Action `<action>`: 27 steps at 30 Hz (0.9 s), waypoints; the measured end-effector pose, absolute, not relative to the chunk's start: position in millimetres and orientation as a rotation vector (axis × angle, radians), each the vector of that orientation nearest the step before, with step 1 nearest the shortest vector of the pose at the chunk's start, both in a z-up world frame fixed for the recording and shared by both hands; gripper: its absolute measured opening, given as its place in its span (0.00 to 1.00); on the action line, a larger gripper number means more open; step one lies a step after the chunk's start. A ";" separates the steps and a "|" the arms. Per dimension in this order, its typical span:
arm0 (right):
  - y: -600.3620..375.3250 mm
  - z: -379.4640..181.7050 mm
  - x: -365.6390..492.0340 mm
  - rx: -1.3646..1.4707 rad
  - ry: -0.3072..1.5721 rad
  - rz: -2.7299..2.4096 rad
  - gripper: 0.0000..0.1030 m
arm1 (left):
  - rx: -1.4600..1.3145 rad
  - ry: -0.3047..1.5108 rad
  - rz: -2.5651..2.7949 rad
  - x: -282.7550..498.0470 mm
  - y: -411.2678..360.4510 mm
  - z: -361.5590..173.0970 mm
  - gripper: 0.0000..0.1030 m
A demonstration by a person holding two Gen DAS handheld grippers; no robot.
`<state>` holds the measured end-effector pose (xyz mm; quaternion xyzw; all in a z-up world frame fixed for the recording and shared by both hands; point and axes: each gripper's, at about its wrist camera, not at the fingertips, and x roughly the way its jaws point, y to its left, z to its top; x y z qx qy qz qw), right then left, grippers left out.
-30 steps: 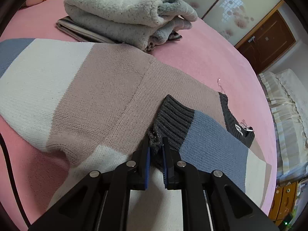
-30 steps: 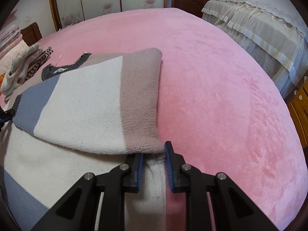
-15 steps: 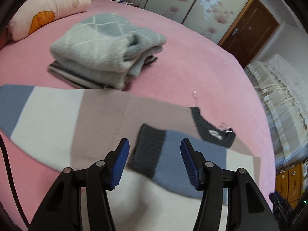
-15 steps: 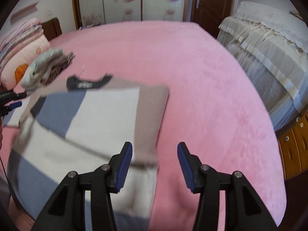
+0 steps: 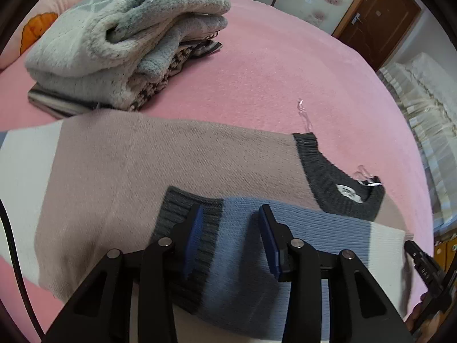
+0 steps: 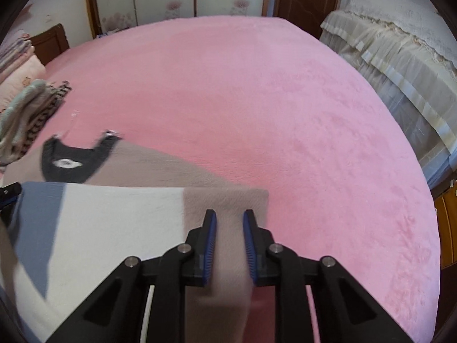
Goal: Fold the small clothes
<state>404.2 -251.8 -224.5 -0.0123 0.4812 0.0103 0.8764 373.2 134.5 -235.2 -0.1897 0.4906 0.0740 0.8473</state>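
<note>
left wrist view:
left gripper point(image 5: 231, 213): jaws wide apart, nothing between the pads; hovers over the folded-in sleeve
sleeve point(image 5: 257, 245): blue band with dark grey ribbed cuff point(image 5: 185, 217); lies across the sweater body, directly under and ahead of the jaws; cuff sits by the left pad, blue band spans the gap (contact with the pads cannot be told)
sweater point(image 5: 137, 171): striped knit, mauve, white, blue; spread flat on the pink bedspread point(image 5: 271, 80); fills the lower half of the view
collar point(image 5: 337, 188): dark grey rib with a white label; ahead and right of the gripper, apart from it
folded stack point(image 5: 114, 43): fluffy grey-green knit on top of patterned pieces; beyond the sweater, upper left, near its far edge
pillow point(image 5: 40, 25): pink with an orange print, behind the stack

right wrist view:
right gripper point(image 6: 228, 214): jaws partly open, narrower than the left; gripping nothing
sweater point(image 6: 120, 223): folded layer lies under the jaws; its mauve band point(image 6: 228, 200) runs between the pads, folded corner just ahead and to the right (some motion blur)
collar point(image 6: 71, 160): far left, well apart from the gripper
bedspread point(image 6: 285, 100): pink, stretches ahead and right
second bed point(image 6: 400, 43): cream ruffled cover, far right
</note>
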 end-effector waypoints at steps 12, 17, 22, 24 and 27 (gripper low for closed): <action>-254.4 -211.1 392.5 -0.025 1.014 0.000 0.16 | -0.264 1.036 0.165 367.6 119.3 -218.5 0.41; -250.9 -176.6 357.0 0.010 0.963 0.044 0.19 | -0.265 0.947 0.156 334.1 115.1 -176.1 0.78; -240.0 -146.7 313.2 0.028 0.921 0.083 0.19 | -0.210 0.879 0.143 293.9 109.3 -132.4 0.81; -235.3 -137.2 298.5 0.039 0.906 0.096 0.19 | -0.193 0.860 0.137 277.4 109.7 -119.5 0.85; -229.5 -124.1 273.9 0.058 0.882 0.110 0.19 | -0.190 0.820 0.141 248.4 111.0 -100.3 0.96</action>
